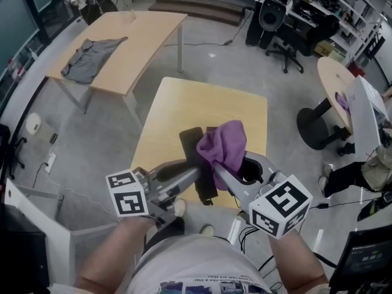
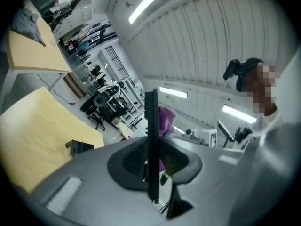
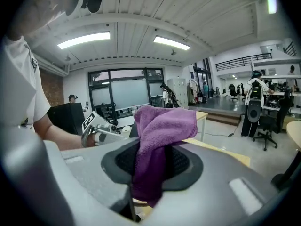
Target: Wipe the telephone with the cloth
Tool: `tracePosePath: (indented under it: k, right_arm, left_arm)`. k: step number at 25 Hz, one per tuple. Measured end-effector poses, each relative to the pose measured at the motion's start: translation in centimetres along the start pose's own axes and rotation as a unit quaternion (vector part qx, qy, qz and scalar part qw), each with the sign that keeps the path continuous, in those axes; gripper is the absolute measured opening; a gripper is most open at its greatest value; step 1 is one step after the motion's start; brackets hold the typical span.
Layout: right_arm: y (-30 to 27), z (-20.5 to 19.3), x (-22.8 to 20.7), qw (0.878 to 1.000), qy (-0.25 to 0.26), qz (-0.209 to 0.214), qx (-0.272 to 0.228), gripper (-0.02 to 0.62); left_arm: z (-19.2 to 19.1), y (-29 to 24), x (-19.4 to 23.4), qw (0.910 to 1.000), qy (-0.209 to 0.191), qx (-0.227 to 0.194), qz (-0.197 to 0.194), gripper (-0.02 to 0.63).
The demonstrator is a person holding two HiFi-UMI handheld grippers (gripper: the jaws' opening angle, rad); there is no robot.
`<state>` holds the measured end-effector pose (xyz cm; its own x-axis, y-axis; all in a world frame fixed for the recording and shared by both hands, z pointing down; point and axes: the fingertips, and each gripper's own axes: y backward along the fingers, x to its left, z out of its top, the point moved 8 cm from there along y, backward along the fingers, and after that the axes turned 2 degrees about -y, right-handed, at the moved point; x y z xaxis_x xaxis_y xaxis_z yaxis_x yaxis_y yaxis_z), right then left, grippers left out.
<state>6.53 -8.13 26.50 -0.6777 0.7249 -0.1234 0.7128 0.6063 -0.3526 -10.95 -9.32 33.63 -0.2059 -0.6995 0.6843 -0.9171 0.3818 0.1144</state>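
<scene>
The telephone (image 1: 192,142) is a flat black slab held up over the near edge of the wooden table (image 1: 184,103). My left gripper (image 1: 201,176) is shut on its middle. In the left gripper view the telephone (image 2: 151,140) stands edge-on between the jaws of the left gripper (image 2: 151,166). The purple cloth (image 1: 224,144) is bunched and lies against the telephone's right side. My right gripper (image 1: 229,163) is shut on it. The right gripper view shows the cloth (image 3: 157,135) clamped in the right gripper (image 3: 153,168) and draped over the jaws. Most of the telephone's face is hidden.
A second wooden table (image 1: 144,35) stands at the back left with a grey garment (image 1: 92,60) on it. An office chair (image 1: 285,46) and a round table (image 1: 334,78) are at the right. A small dark block (image 2: 79,147) sits on the near table.
</scene>
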Motion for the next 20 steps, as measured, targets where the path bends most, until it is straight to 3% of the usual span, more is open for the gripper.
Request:
tracePosePath:
  k: [20]
  right_arm:
    - [3.0, -8.6, 0.6, 0.995, -0.04, 0.015, 0.092, 0.115]
  left_arm:
    - [1.6, 0.2, 0.0, 0.9999, -0.008, -0.015, -0.002, 0.083]
